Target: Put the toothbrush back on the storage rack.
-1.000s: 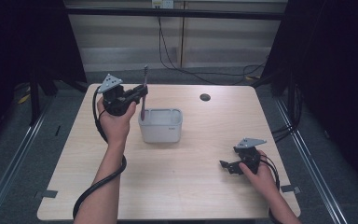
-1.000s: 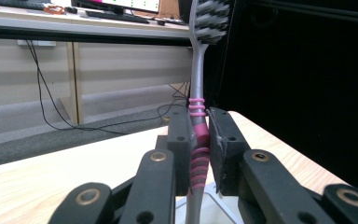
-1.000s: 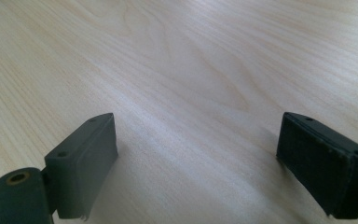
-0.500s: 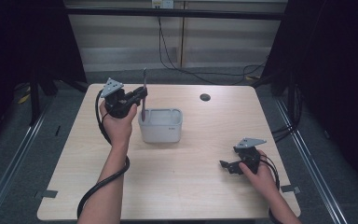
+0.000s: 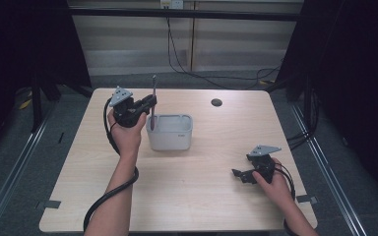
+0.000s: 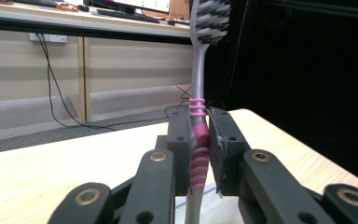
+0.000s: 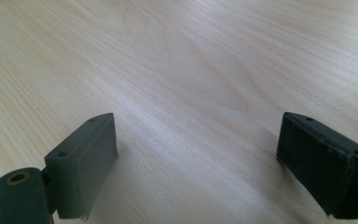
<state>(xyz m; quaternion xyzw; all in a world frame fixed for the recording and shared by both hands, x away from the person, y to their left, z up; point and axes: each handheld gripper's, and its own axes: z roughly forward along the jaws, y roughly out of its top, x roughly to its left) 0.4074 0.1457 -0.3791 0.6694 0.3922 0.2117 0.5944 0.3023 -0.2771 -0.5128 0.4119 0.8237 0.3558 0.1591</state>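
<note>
One grey plastic toothbrush with pink ribbed grip bands [image 6: 198,140], one white rounded-rectangular plastic tub [image 5: 171,132], one small dark round disc [image 5: 216,102], one pale wood-grain table [image 5: 202,206] and two black two-jaw grippers are in sight. The left gripper [image 6: 199,149] pinches the toothbrush at its banded handle, pads pressed flat on either side. The brush stands upright, its long axis vertical, with the grey-and-white bristle head above the jaws and the tail of the handle running down below them into the tub's left end. The tub sits just under and ahead of the left gripper's jaws; its walls are smooth and matt, its corners rounded. The disc lies flat on the table, well beyond the tub and apart from both grippers. The right gripper [image 7: 198,163] rests low over the bare table with its jaws spread wide and nothing between the blocky, rubbery pads. The tabletop under it is smooth, with a fine straight grain.
</note>
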